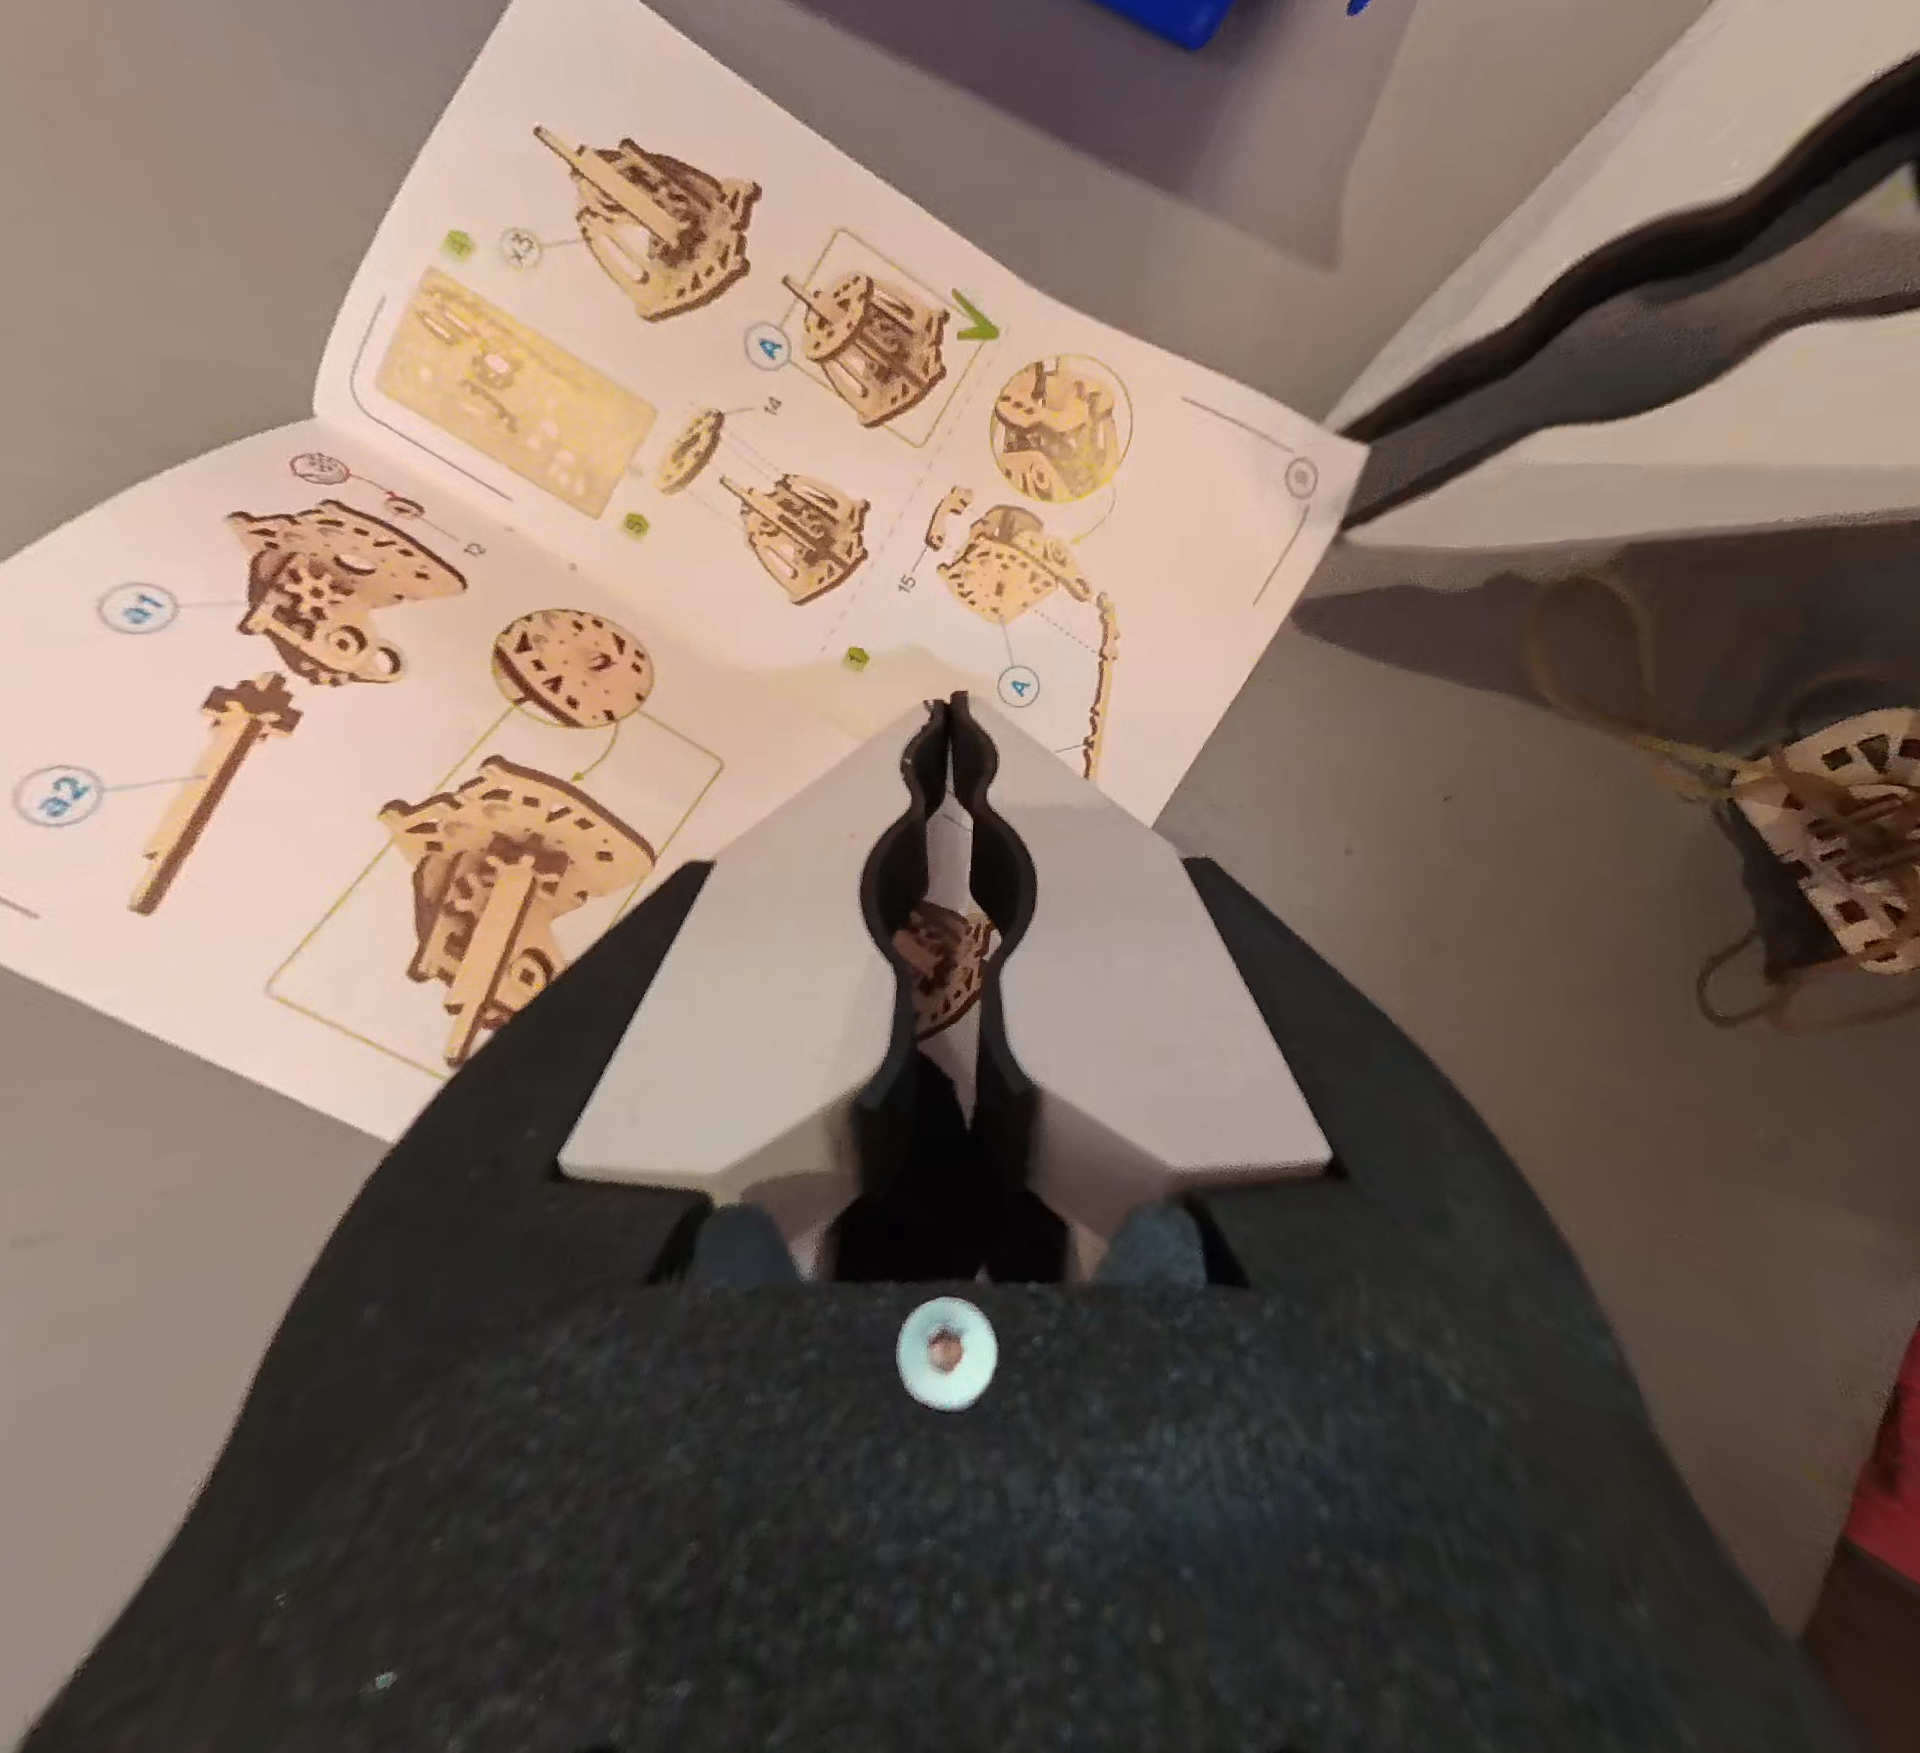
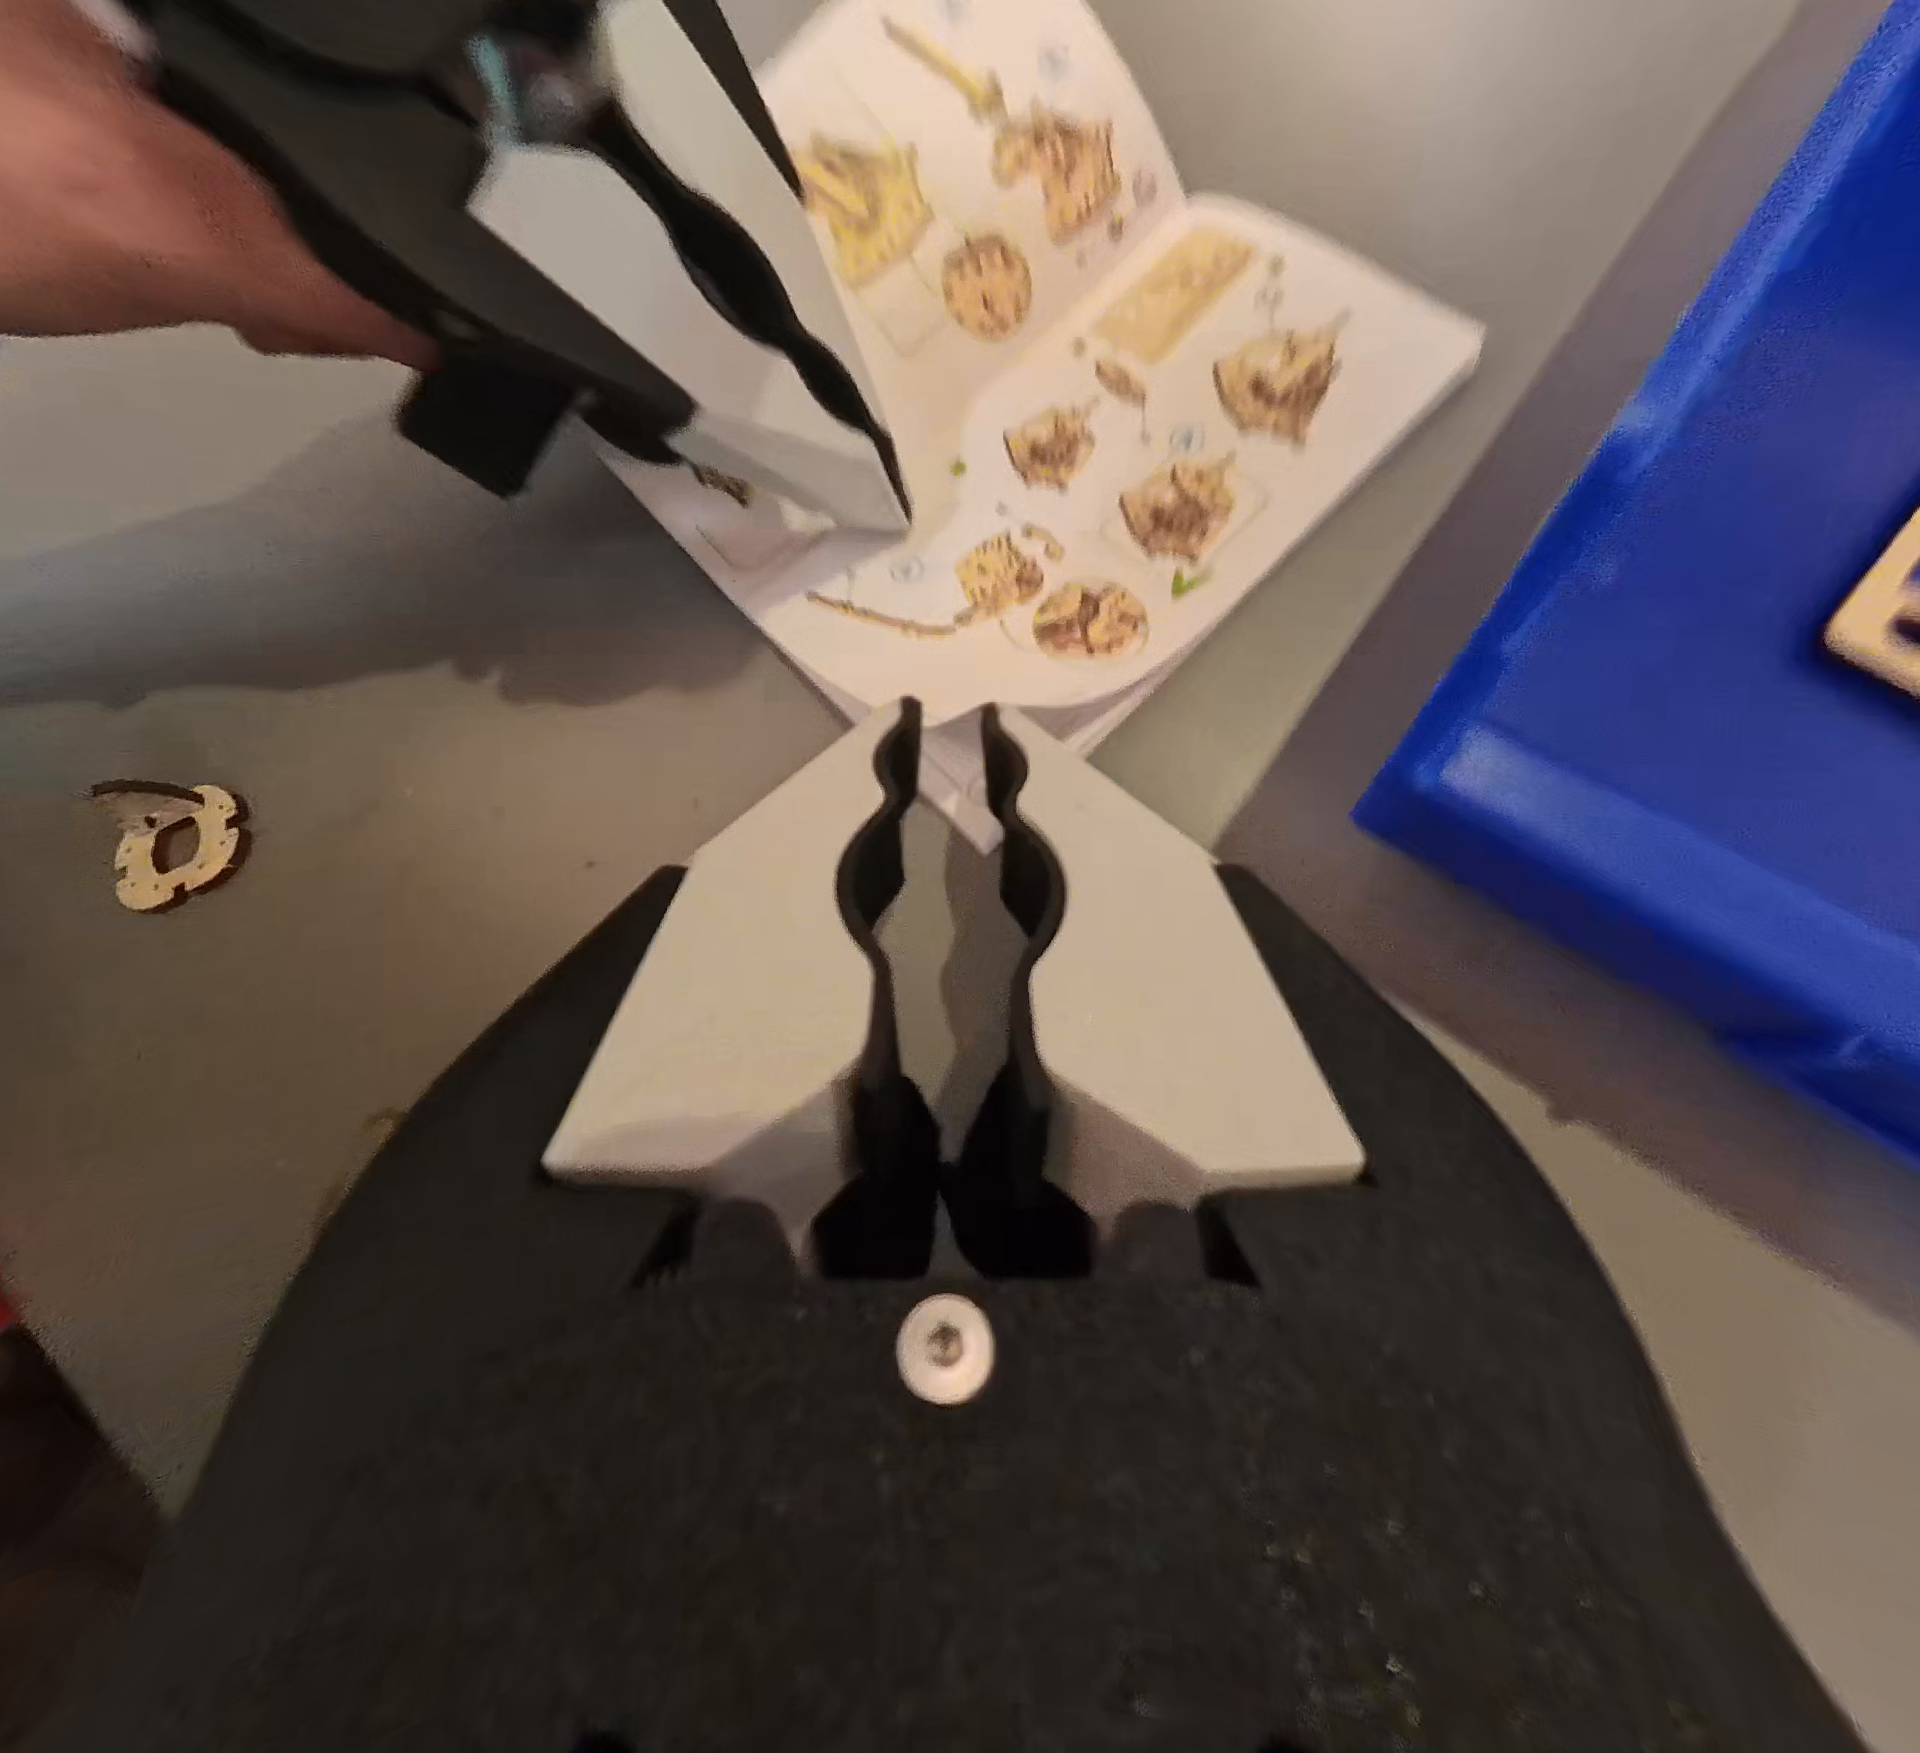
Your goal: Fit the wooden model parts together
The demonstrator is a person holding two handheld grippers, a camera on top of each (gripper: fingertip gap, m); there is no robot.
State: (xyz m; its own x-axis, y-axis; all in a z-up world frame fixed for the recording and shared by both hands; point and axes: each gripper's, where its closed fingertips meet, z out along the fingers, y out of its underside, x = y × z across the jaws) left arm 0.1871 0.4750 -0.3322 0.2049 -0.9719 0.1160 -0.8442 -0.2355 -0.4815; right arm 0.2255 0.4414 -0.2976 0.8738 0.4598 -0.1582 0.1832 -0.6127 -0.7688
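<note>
While both tools hovered over the open instruction booklet [image 1: 665, 498], neither carried any wood. Your left gripper [image 1: 951, 711] had its fingers pressed together at the tips, empty, poised just above the booklet's near edge. Your right gripper [image 2: 948, 727] showed a narrow gap between its tips, nothing in it.

Step in hand, as I judged it: checking the diagram before fetching the next piece. To do that well, you needed to match the loose piece's outline to the drawing first, then spread the fingers before descending, and pinch flat pieces across their edges, not the fretwork.

Part positions: a small pale wooden piece [image 2: 177, 843] with a hole lay flat on the grey table [image 2: 416, 872], well left of the right tips. A partly built wooden assembly [image 1: 1849, 846], rubber bands looped about it, sat well right of the left tips, under the right tool. Blue bin [image 2: 1714, 612] beyond the booklet held a pale wooden sheet [image 2: 1881, 633], mostly out of frame
</note>
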